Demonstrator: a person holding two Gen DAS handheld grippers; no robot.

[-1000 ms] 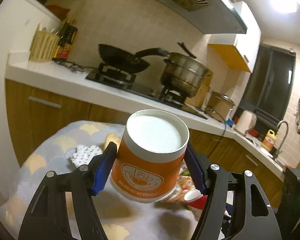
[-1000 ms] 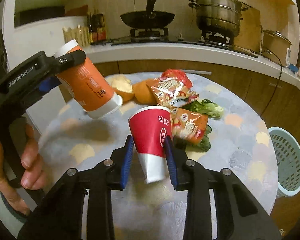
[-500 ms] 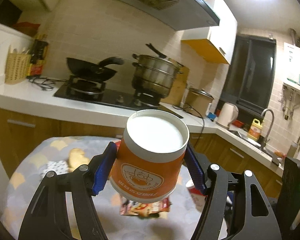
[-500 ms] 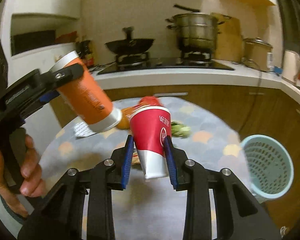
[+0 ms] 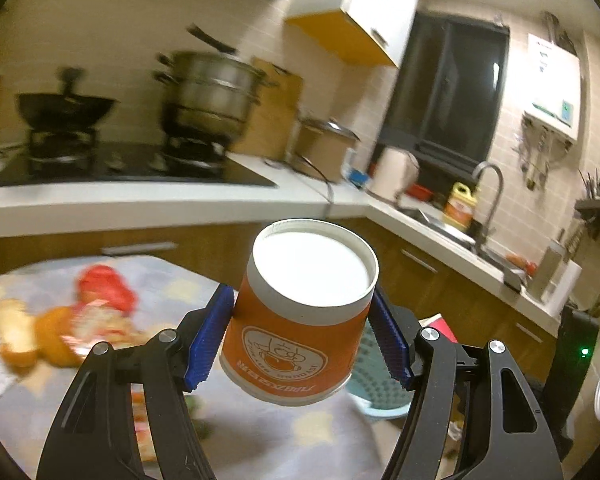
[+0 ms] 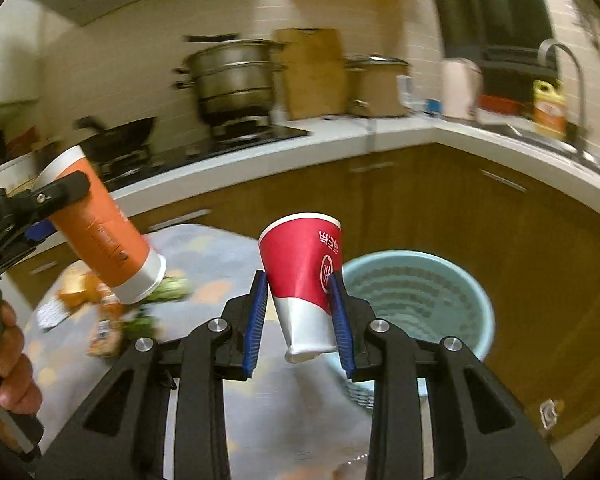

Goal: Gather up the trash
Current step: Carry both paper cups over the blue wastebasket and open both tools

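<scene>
**A:** Right wrist view first: what is the right gripper (image 6: 298,312) carrying?

**B:** A red cup (image 6: 306,276), pinched at its lower half between the blue pads, mouth up and tilted a little. It hangs above the desk (image 6: 204,248) edge.

**A:** And the bin?

**B:** The blue basket (image 6: 416,292) sits on the floor just past the desk, ahead and slightly right of the red cup, lower than it. That is the relation that counts: forward and down.

**A:** The left side?

**B:** The left gripper (image 5: 300,340) is clamped on an orange cup (image 5: 300,320), held clear of the desk, its long axis leaning away from the camera. From there the basket (image 5: 374,392) shows only as a sliver behind the cup and right finger.

**A:** Which is nearer?

**B:** The right one, I judge; the orange cup (image 6: 100,228) rides further left, over the desk, where wrappers (image 5: 96,312) and greens (image 6: 168,288) lie.
</scene>
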